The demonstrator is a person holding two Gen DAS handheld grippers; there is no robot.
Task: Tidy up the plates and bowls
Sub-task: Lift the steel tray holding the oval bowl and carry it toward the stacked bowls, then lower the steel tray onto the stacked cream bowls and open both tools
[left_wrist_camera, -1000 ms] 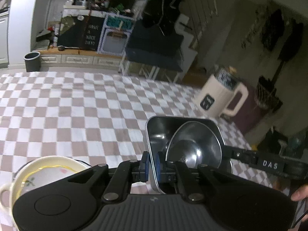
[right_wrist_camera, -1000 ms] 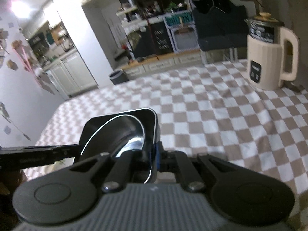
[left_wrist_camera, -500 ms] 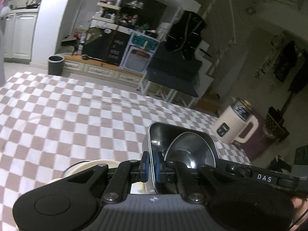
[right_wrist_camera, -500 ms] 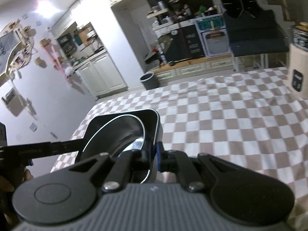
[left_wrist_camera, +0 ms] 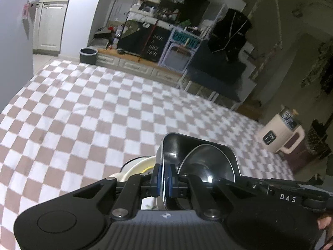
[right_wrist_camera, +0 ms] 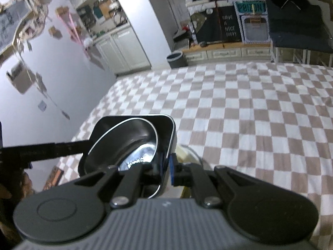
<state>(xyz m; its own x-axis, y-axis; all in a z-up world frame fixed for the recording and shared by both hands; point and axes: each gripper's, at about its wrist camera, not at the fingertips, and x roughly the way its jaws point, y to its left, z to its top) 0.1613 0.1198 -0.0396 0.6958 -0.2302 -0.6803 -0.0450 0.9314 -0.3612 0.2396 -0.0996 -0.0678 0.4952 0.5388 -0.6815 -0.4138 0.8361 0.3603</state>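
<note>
Both grippers clamp opposite walls of the rectangular steel tray [left_wrist_camera: 173, 145]: left gripper [left_wrist_camera: 163, 179] on its left wall, right gripper [right_wrist_camera: 166, 166] on its right. A round steel bowl [right_wrist_camera: 133, 143] sits tilted inside. Only the left view shows the kettle [left_wrist_camera: 278, 133]; a cream bowl [left_wrist_camera: 135, 166] lies apparently beneath. Tray's long axis points away, over the checkered tablecloth [right_wrist_camera: 249, 114]; kitchen beyond.

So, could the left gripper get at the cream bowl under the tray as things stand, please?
Probably not: the left gripper is shut on the metal tray rim, and the tray sits over the cream bowl, covering most of it.
</note>
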